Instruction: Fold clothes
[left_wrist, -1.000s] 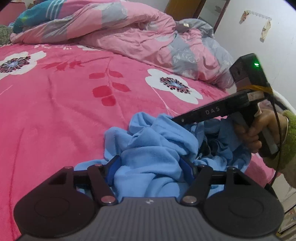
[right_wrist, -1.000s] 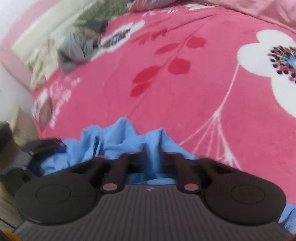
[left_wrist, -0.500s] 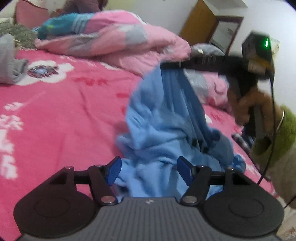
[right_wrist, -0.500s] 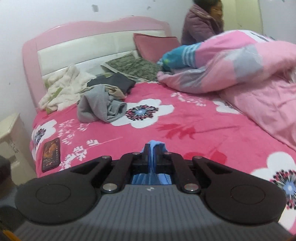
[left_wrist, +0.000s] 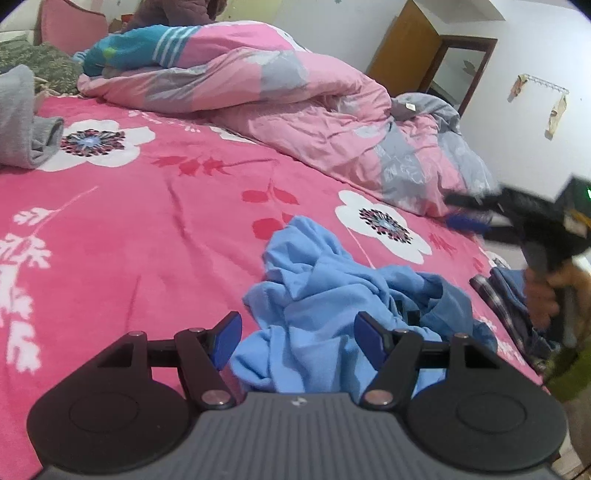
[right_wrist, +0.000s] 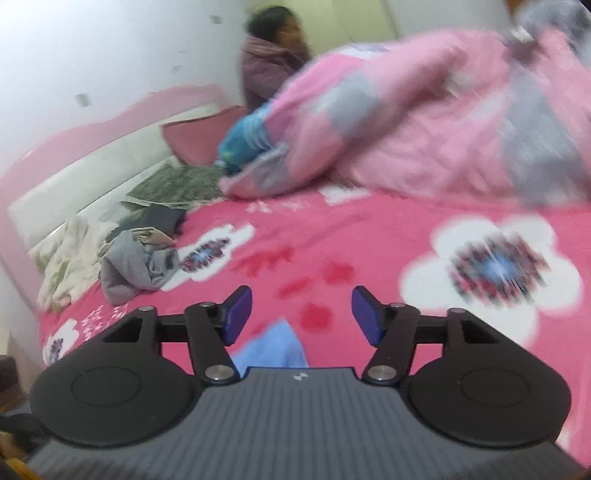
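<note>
Blue garment (left_wrist: 343, 314) lies crumpled on pink floral blanket (left_wrist: 147, 229); no legible writing.

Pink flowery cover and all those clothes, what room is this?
Most likely a bedroom at home. There is a bed with a pink headboard and pillows, a bunched-up quilt, and a wardrobe against the wall. A crumpled blue garment lies on the flowery cover.

The light-blue garment (left_wrist: 332, 310) lies crumpled in a loose heap on the pink floral bedspread (left_wrist: 147, 240)
</note>
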